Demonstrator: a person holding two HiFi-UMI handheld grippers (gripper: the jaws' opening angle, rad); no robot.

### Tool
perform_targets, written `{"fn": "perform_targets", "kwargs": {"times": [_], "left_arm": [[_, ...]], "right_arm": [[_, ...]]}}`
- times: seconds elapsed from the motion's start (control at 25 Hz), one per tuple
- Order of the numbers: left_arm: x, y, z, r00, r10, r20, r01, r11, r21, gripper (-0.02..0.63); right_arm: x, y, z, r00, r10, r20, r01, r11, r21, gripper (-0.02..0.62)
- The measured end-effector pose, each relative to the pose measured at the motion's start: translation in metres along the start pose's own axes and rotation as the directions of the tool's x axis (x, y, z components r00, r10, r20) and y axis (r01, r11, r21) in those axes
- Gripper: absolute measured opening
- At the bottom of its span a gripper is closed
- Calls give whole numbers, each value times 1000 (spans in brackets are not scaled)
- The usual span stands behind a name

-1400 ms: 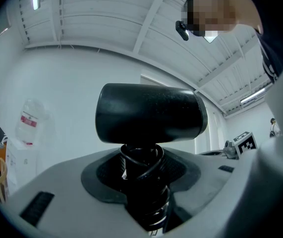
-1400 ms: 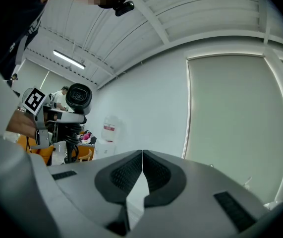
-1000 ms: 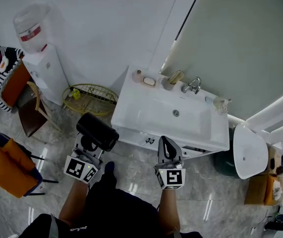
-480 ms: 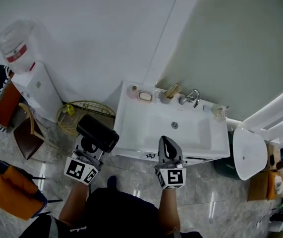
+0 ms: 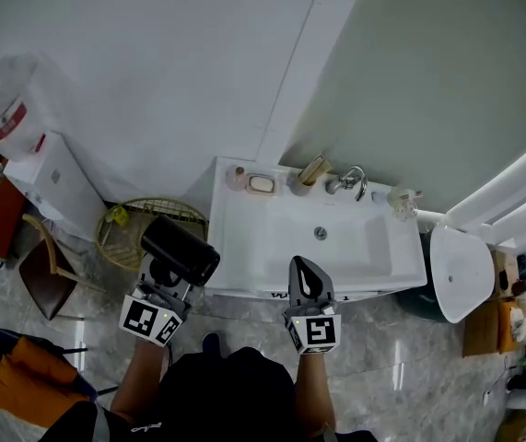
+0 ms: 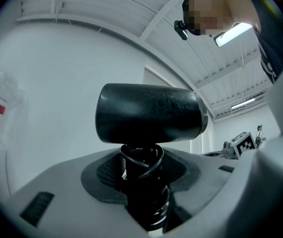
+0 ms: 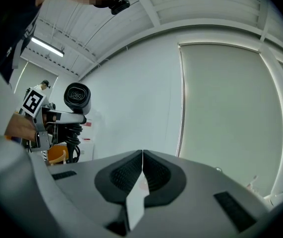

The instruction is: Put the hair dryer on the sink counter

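The white sink worktop (image 5: 230, 212) waits just ahead, its left rim bare, likely the landing spot. The black hair dryer (image 5: 181, 249) is carried near its front corner, not yet set down, cord-wrapped handle pinched in the left tongs (image 5: 164, 276) so the barrel rides clear; the right tongs (image 5: 305, 282), pressed together and empty, stay out of the way.

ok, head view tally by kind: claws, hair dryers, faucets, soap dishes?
claws: 2 (left claw, right claw)
hair dryer: 1
faucet: 1
soap dish: 1
total: 5
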State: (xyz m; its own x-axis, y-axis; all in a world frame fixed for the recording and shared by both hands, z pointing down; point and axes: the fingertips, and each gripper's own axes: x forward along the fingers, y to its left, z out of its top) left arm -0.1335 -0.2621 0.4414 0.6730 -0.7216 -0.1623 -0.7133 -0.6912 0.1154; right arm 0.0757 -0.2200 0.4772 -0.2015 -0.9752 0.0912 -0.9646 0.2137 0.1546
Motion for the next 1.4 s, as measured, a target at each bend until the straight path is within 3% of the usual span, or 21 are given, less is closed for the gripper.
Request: {"fn": "perform_targets", "kwargs": {"times": [0.44, 1.4], "left_arm": [[20, 3, -7, 999, 35, -7, -35, 999, -10, 212], [70, -49, -12, 985, 169, -12, -169, 986, 12, 210]], "right_arm": [[22, -17, 6, 998, 43, 37, -42, 999, -18, 29], [30, -87, -4, 985, 152, 79, -156, 987, 48, 29]]}}
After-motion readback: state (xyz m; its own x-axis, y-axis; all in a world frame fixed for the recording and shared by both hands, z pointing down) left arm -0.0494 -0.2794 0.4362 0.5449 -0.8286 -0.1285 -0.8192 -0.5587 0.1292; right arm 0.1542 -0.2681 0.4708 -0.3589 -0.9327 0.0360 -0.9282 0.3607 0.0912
